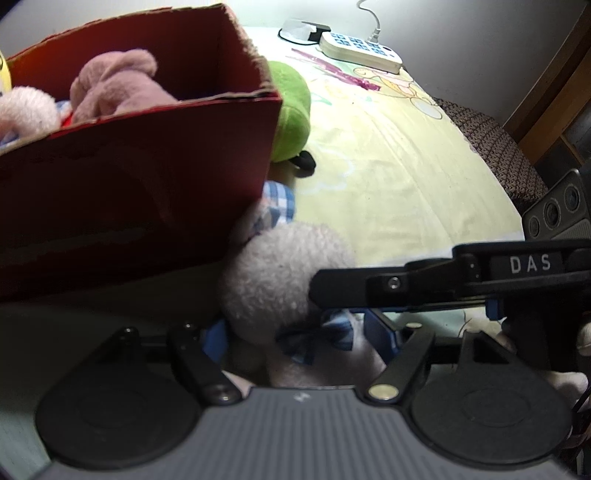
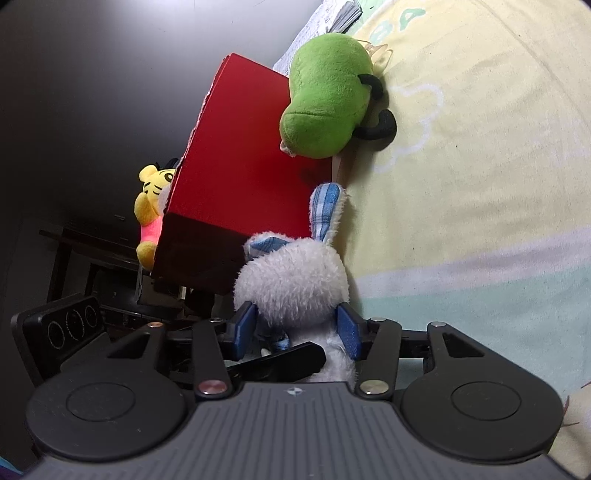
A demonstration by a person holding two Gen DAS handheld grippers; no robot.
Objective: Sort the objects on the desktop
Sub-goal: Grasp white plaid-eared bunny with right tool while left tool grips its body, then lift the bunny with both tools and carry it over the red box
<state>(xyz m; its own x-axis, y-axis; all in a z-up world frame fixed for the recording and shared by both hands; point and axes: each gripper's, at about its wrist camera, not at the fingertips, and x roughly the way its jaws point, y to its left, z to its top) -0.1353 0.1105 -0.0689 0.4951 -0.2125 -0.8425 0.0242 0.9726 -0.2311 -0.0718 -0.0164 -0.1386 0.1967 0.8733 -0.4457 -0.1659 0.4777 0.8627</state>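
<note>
A white plush rabbit [image 1: 284,280] with blue plaid ears lies on the yellow sheet beside a red cardboard box [image 1: 129,184]. My left gripper [image 1: 297,332] has the rabbit's head and body filling the gap between its blue pads and looks shut on it. My right gripper [image 2: 295,325] comes in from the right. Its blue pads [image 2: 349,328] flank the rabbit [image 2: 295,280] and only brush the fur, so it is open. The box [image 2: 240,147] holds a pink plush [image 1: 114,88]. A green plush [image 2: 328,96] leans against its far side.
A yellow tiger plush [image 2: 151,206] sticks out past the box's far end. A white power strip [image 1: 360,51] and a black charger [image 1: 306,31] lie at the back of the sheet [image 1: 406,166]. A dark patterned blanket [image 1: 498,147] edges the right side.
</note>
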